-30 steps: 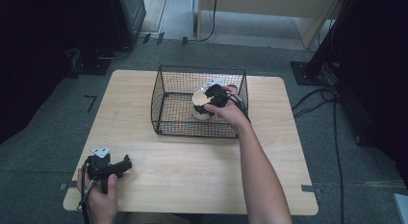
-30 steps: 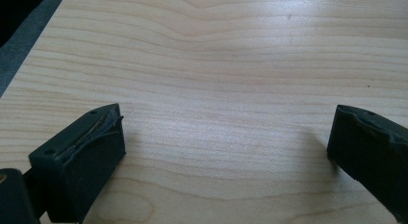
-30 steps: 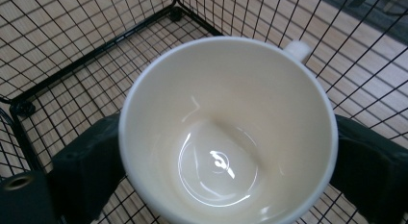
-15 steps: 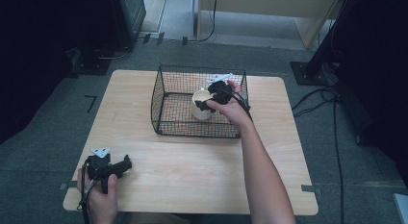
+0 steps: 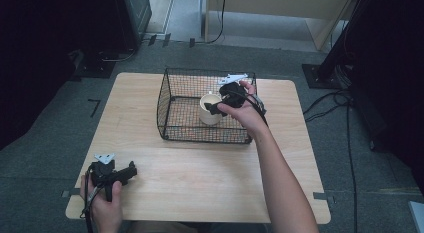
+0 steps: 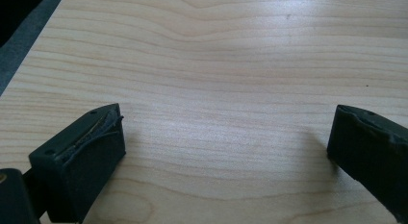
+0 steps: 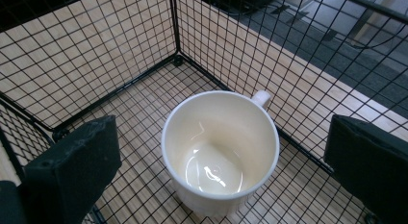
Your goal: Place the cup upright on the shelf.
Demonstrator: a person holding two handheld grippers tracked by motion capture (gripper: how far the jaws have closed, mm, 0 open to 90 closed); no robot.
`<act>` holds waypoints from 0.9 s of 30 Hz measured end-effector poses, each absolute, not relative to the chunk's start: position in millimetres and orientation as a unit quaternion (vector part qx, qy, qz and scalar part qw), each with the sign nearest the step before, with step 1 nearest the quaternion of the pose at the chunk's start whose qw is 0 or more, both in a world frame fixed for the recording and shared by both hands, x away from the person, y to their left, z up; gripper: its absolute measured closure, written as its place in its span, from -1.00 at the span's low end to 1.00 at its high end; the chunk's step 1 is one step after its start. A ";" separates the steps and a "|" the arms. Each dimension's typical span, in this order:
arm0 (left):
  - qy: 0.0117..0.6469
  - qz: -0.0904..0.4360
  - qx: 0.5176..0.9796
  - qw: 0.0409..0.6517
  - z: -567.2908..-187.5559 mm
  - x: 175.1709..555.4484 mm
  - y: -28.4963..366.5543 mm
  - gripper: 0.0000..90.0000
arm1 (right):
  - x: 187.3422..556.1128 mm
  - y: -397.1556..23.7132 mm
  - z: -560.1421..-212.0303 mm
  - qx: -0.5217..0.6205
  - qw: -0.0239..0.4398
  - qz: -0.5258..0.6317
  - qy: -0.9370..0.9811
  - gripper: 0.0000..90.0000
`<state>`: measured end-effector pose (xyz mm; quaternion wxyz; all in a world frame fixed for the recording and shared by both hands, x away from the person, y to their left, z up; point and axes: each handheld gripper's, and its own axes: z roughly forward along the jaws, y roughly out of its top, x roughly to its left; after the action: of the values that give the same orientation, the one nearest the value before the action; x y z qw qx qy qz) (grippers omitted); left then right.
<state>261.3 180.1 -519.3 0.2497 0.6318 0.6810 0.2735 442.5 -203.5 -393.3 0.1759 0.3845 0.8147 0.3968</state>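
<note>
A cream mug [image 5: 210, 111] stands upright and empty on the floor of a black wire basket [image 5: 172, 128] at the middle back of the wooden table. In the right gripper view the mug [image 7: 219, 132] lies below and between the two jaws, its handle pointing away. My right gripper [image 5: 218, 106] hovers over the basket's right side, open, with the jaws well apart and clear of the mug's rim. Near the table's front left corner my left gripper [image 5: 128, 172] rests low, open. Between the left gripper's [image 6: 226, 147] jaws there is just bare wood.
The basket's wire walls [image 7: 231, 46] close in around the mug on all sides. Light wooden tabletop [image 5: 200, 173] stretches in front of the basket. Grey floor, dark cabinets and cables [image 5: 345, 123] surround the table.
My right gripper has drawn back a little to the right of the mug, and the mug now sits lower in the basket. The left gripper has not moved.
</note>
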 end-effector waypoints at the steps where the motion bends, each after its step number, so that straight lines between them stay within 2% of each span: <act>1: 0.681 0.273 0.632 0.250 -519.3 261.3 180.1 -1.00 | 439.9 -203.9 -392.0 0.384 0.177 0.398 0.814 -1.00; 27: 0.681 0.274 0.631 0.250 -519.4 261.3 180.1 -1.00 | 351.0 -238.4 -384.4 0.355 0.181 0.413 0.819 -1.00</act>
<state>261.3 180.1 -519.4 0.2500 0.6315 0.6808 0.2744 351.0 -238.4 -384.4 0.1806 0.3547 0.8192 0.4129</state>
